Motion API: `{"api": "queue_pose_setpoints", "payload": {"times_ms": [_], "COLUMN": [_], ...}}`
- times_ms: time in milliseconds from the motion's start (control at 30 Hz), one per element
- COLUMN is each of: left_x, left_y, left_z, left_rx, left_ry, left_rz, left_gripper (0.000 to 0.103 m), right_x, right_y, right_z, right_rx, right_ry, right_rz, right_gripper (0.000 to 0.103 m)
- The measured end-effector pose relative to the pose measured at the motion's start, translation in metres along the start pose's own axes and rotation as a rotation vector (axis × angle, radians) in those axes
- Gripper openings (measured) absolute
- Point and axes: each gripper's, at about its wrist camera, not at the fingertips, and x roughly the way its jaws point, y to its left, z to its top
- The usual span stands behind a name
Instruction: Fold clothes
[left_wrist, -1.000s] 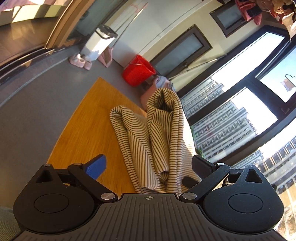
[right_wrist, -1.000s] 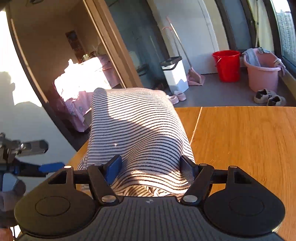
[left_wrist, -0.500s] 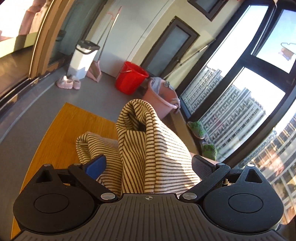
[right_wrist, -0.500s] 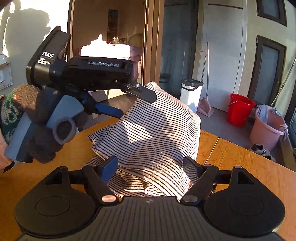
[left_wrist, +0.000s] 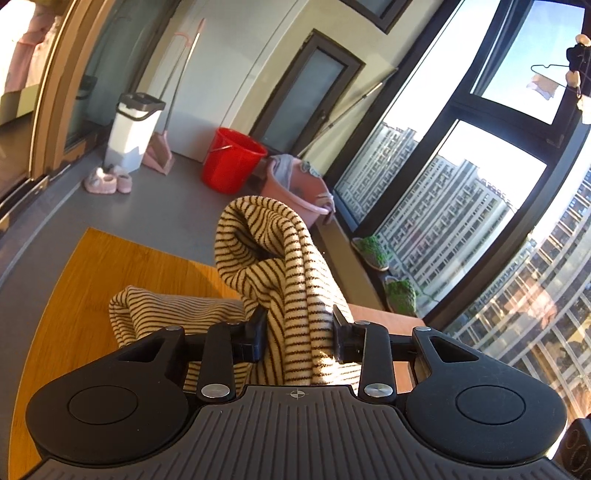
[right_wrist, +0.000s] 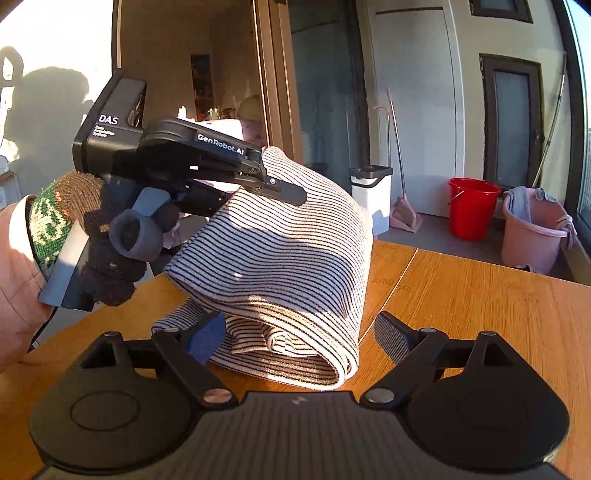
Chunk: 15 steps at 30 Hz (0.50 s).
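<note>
Right gripper (right_wrist: 299, 334) opening, jaws spread either side of the folded striped garment (right_wrist: 280, 258) on the wooden table (right_wrist: 480, 306), pads clear. Beyond, left gripper (left_wrist: 299, 328) closing, pinching a raised fold of it

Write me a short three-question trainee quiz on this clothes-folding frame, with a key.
1. True or false: the left gripper has the striped garment between its fingers.
2. The red bucket stands: A) on the wooden table B) on the floor beside a pink tub C) beneath the table.
3. Fill in: the right gripper has its jaws ____.

Key: 1 true, with jaws closing on a raised fold; 2 B; 3 open, still widening, pads off the cloth.
</note>
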Motion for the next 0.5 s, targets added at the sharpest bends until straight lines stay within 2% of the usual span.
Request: {"api": "queue_pose_setpoints", "payload": {"times_ms": [100, 167, 233, 333, 367, 467, 500], "left_x": [-0.026, -0.03, -0.027, -0.02, -0.019, -0.024, -0.025], "left_y": [-0.002, 0.003, 0.017, 0.048, 0.058, 0.088, 0.091], "left_z": [0.0, -0.002, -0.006, -0.017, -0.021, -0.026, -0.028], "left_rx": [-0.002, -0.001, -0.037, -0.15, -0.19, -0.285, -0.288], "left_ry": [-0.039, -0.042, -0.021, 0.004, 0.009, 0.005, 0.002], "left_rz": [-0.031, -0.025, 0.006, 0.025, 0.028, -0.013, -0.019], "left_gripper": [0.035, 0.035, 0.035, 0.039, 0.042, 0.045, 0.046], "right_x": [-0.001, -0.002, -0.003, -0.006, -0.008, -0.012, -0.009], "right_y": [-0.002, -0.003, -0.001, 0.006, 0.009, 0.019, 0.022], "right_z": [0.0, -0.001, 0.0, 0.01, 0.016, 0.033, 0.041], "right_rx": [0.009, 0.015, 0.009, -0.023, -0.037, -0.079, -0.085], "right_ry": [-0.004, -0.004, -0.01, -0.037, -0.048, -0.08, -0.084], "right_rz": [0.008, 0.014, 0.012, 0.024, 0.034, 0.062, 0.084], "right_gripper": [0.09, 0.091, 0.091, 0.091, 0.088, 0.063, 0.062]}}
